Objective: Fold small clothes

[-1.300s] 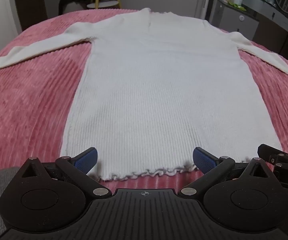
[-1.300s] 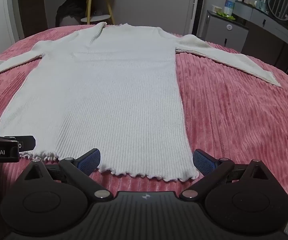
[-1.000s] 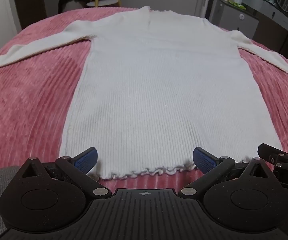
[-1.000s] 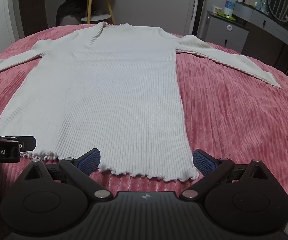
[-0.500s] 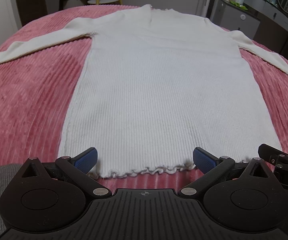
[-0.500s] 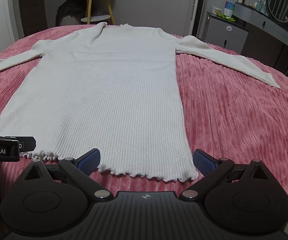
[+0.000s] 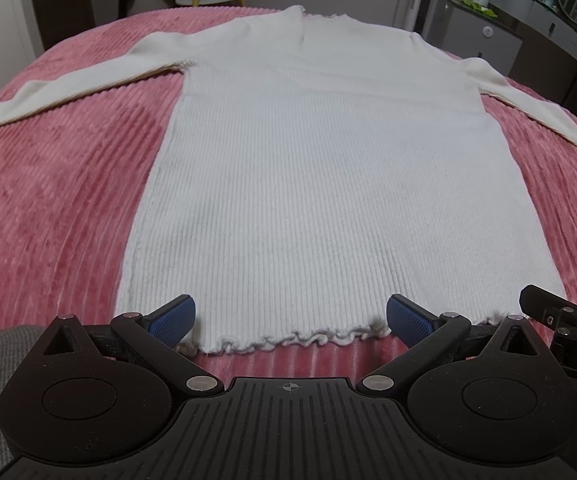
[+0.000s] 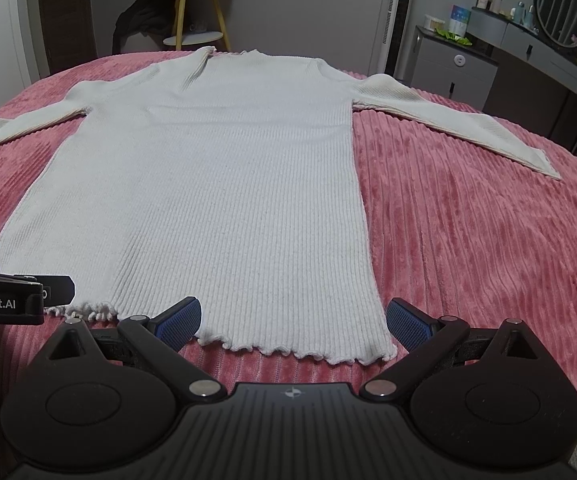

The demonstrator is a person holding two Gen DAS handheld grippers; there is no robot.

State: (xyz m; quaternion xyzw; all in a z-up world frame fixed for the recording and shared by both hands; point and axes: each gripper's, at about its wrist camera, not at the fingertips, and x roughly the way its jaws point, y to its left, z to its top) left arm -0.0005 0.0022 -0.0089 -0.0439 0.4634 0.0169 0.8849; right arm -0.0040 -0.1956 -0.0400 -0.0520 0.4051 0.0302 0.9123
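A white ribbed long-sleeved garment (image 7: 328, 184) lies flat on a pink corduroy bedspread (image 7: 56, 208), neck far, ruffled hem near, both sleeves spread out. It also shows in the right wrist view (image 8: 208, 200). My left gripper (image 7: 290, 318) is open and empty, just short of the hem's left half. My right gripper (image 8: 293, 318) is open and empty at the hem's right corner. Each gripper's body shows at the edge of the other's view.
The bedspread (image 8: 488, 240) covers the whole bed. A grey dresser with a round mirror (image 8: 560, 12) and bottles stands at the right. A wooden stool (image 8: 192, 12) with dark clothing stands behind the bed.
Both grippers have eased slightly forward toward the hem. Their jaws stay open. The garment has not moved.
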